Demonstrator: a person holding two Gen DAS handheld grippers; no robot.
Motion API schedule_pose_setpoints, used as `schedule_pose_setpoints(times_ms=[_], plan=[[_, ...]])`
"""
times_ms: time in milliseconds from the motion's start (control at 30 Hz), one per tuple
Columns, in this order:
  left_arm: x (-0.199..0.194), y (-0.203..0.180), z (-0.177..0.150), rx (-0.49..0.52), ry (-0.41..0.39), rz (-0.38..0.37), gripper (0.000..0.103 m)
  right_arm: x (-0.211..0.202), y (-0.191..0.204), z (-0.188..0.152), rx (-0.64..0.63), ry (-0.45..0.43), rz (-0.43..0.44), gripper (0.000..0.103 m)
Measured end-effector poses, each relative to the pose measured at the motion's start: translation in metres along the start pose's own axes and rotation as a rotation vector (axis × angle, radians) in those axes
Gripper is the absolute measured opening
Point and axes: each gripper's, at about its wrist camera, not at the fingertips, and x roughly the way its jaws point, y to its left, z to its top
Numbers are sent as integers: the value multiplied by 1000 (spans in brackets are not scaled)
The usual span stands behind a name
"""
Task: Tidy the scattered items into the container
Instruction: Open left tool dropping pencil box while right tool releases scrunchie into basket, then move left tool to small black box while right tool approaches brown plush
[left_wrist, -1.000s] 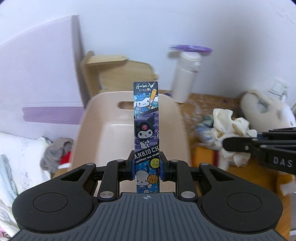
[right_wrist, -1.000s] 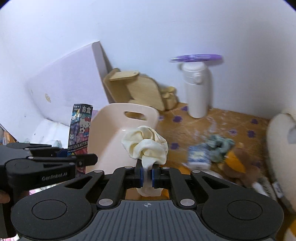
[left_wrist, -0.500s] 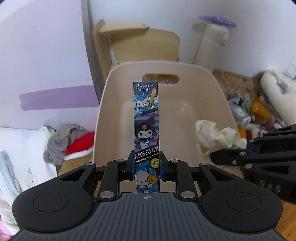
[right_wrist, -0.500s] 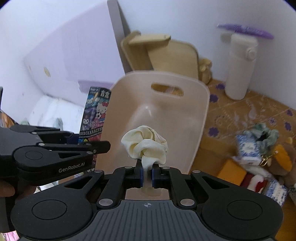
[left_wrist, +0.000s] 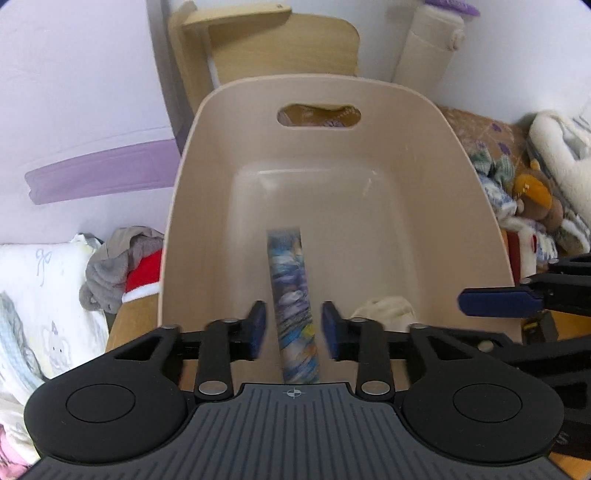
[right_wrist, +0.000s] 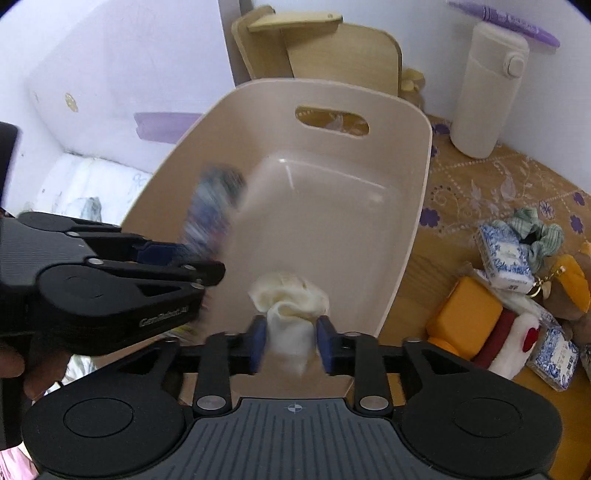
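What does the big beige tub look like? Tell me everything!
The beige tub looks like smooth plastic, with tall rounded walls, a flat bottom and an oval handle hole in its far wall. It stands upright on the patterned cloth, in front of a wooden stand. A blurred cartoon pen box and a cream scrunchie are inside its walls.

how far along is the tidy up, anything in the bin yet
Nothing lies settled in the beige bin yet. In hand: the left claw and right claw have just been opening above it, releasing the pen box and cream scrunchie. Left: tissue packs, plush toys beside it.
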Motion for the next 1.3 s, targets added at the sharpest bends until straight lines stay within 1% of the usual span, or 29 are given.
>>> schedule_pose_setpoints(times_ms=[33,67,133,300,433,600,700,800,967,1133,1300], plan=[[-3,0,0,-10,-11,10,54,-4,0,0,-5,-10,2,48],[-6,0,2,-15,-18,17,57,-8,0,0,-10,-21,0,55],[-13,-2,4,-24,-29,25,60,-14,-3,1,-11,-38,-5,60],[-27,-9,4,-39,-52,58,62,-35,-7,-8,-7,-69,17,61],[-36,-21,2,-62,-63,70,63,-47,-13,-16,-25,-84,11,65],[-47,-43,3,-68,-83,70,65,-71,-39,-30,5,-101,9,67],[-53,-60,5,-65,-98,57,66,-84,-60,-38,35,-114,-15,71],[-57,-80,7,-59,-115,45,69,-94,-86,-44,74,-124,-46,72],[-57,-122,9,-33,-112,3,71,-107,-129,-57,142,-136,-96,74],[-48,-161,6,-1,-81,-45,71,-114,-164,-63,153,-144,-141,75],[-30,-193,1,2,-33,-87,71,-114,-193,-62,121,-133,-181,75]])
